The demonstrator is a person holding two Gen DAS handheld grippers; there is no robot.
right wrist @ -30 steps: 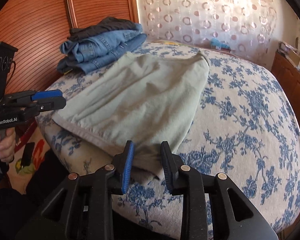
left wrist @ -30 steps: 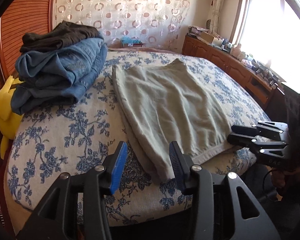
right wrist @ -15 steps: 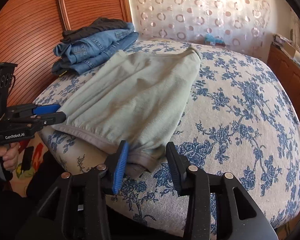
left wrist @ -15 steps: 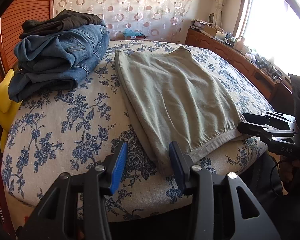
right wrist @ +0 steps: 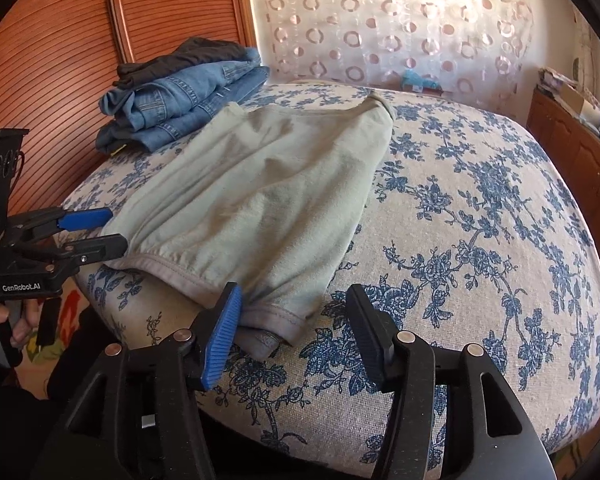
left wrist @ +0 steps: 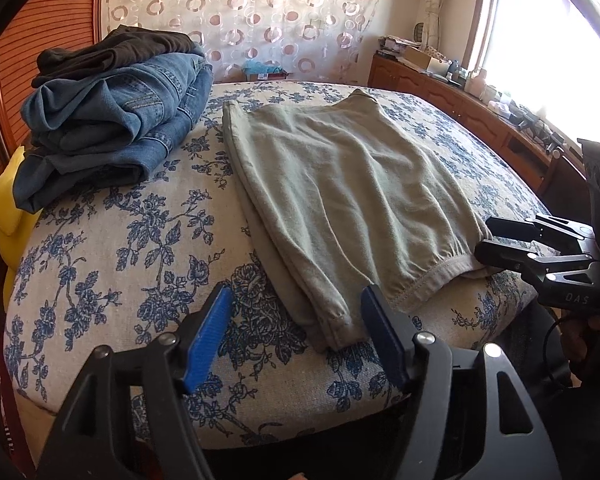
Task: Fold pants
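Note:
Pale green pants (left wrist: 339, 184) lie folded flat on the floral bed, waistband at the near edge; they also show in the right wrist view (right wrist: 268, 200). My left gripper (left wrist: 296, 332) is open and empty, its fingers on either side of the pants' near left corner, just short of it. My right gripper (right wrist: 288, 328) is open and empty, its fingers on either side of the near right corner. Each gripper shows in the other's view, at the far right of the left wrist view (left wrist: 487, 240) and at the far left of the right wrist view (right wrist: 116, 230).
A stack of folded blue jeans (left wrist: 116, 132) with a dark garment (left wrist: 112, 52) on top sits at the bed's back left. A yellow cushion (left wrist: 12, 208) lies beside it. A wooden headboard (right wrist: 60, 60) stands behind it. A wooden cabinet (left wrist: 479, 120) runs under the window on the right.
Both grippers have opened wider and drawn back slightly from the pants' near edge. The pants lie unmoved.

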